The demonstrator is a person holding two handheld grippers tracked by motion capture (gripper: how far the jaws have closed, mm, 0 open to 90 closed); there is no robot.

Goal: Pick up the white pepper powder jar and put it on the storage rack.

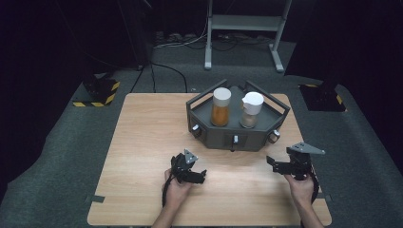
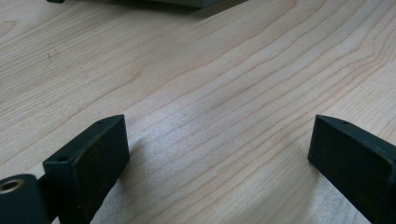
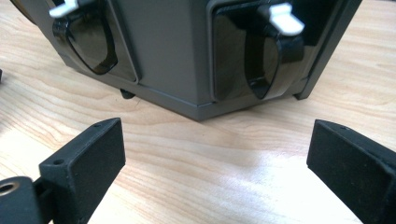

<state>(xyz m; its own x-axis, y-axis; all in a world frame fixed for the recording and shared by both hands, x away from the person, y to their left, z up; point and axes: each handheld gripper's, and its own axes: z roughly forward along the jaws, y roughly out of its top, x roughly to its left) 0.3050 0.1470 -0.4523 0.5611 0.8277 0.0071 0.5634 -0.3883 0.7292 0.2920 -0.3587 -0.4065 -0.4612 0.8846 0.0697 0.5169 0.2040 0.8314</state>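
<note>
A dark grey six-sided rack (image 1: 216,137) stands at the table's far middle. It carries a white-lidded jar of orange contents (image 1: 221,107) and a white-capped jar of brownish contents (image 1: 250,110). My left gripper (image 1: 202,176) lies low over the wood in front of the rack, open, with bare table between its jaws (image 2: 217,154). My right gripper (image 1: 271,163) hovers off the rack's front right corner, also open and holding nothing (image 3: 217,158). Close ahead of it is the rack's front wall (image 3: 173,51), with two dark recessed handles (image 3: 266,60) and white tabs (image 3: 286,21).
The wooden table (image 1: 142,142) ends at a front edge just behind my hands. Small knobs (image 1: 273,137) stick out of the rack's front faces. Beyond the table are a dark carpeted floor, cables and a grey metal stand (image 1: 244,21).
</note>
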